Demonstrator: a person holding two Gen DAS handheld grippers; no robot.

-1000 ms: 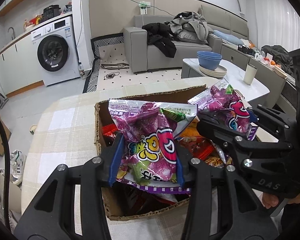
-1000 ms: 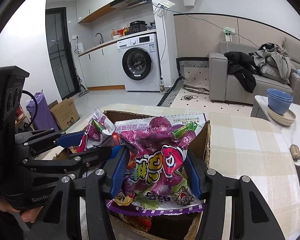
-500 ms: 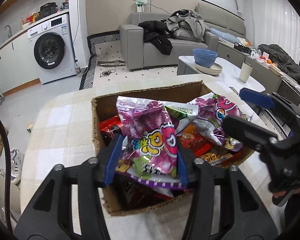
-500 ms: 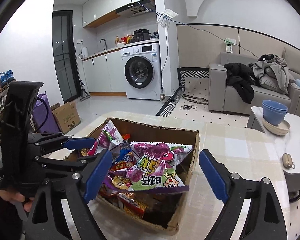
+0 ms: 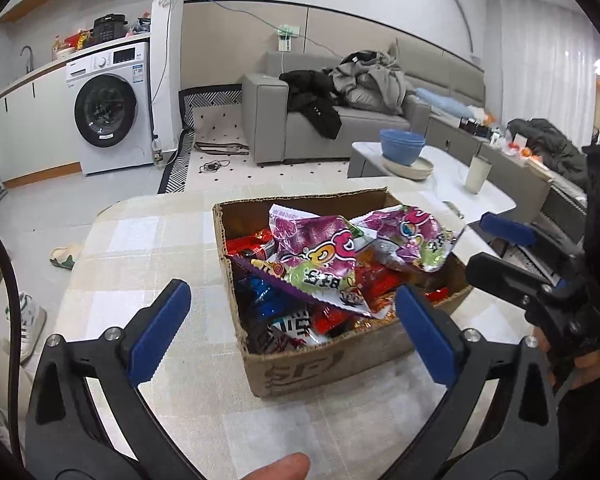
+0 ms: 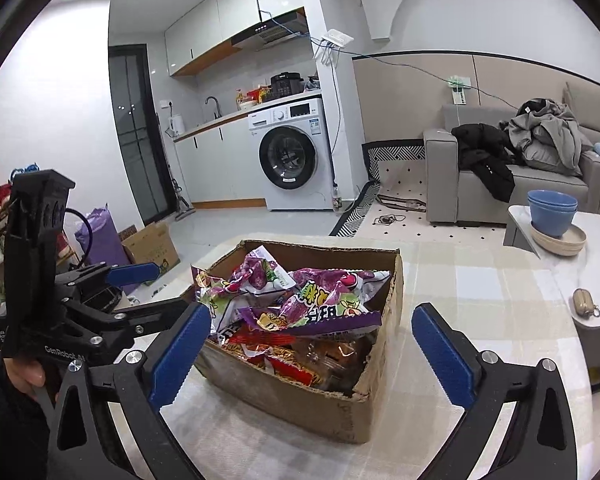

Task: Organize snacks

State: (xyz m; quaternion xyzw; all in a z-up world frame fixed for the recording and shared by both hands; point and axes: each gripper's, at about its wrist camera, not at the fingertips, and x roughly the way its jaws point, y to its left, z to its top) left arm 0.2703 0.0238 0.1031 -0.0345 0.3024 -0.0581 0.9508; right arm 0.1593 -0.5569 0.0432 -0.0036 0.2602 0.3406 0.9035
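Lying crumpled atop the cardboard box (image 5: 300,364), two purple snack bags (image 5: 320,256) rest free; left tongs (image 5: 292,332) and right tongs (image 6: 312,352) are opening, nothing between them.

The cardboard box (image 5: 300,364) is plain brown. In it lie purple snack bags (image 5: 320,248) with pink, yellow and green print, above red and orange packets (image 6: 284,364) and a blue wrapper (image 5: 260,292). The tabletop (image 5: 140,264) wears a beige and white check. The fingers (image 5: 160,332) have blue pads on black frames.
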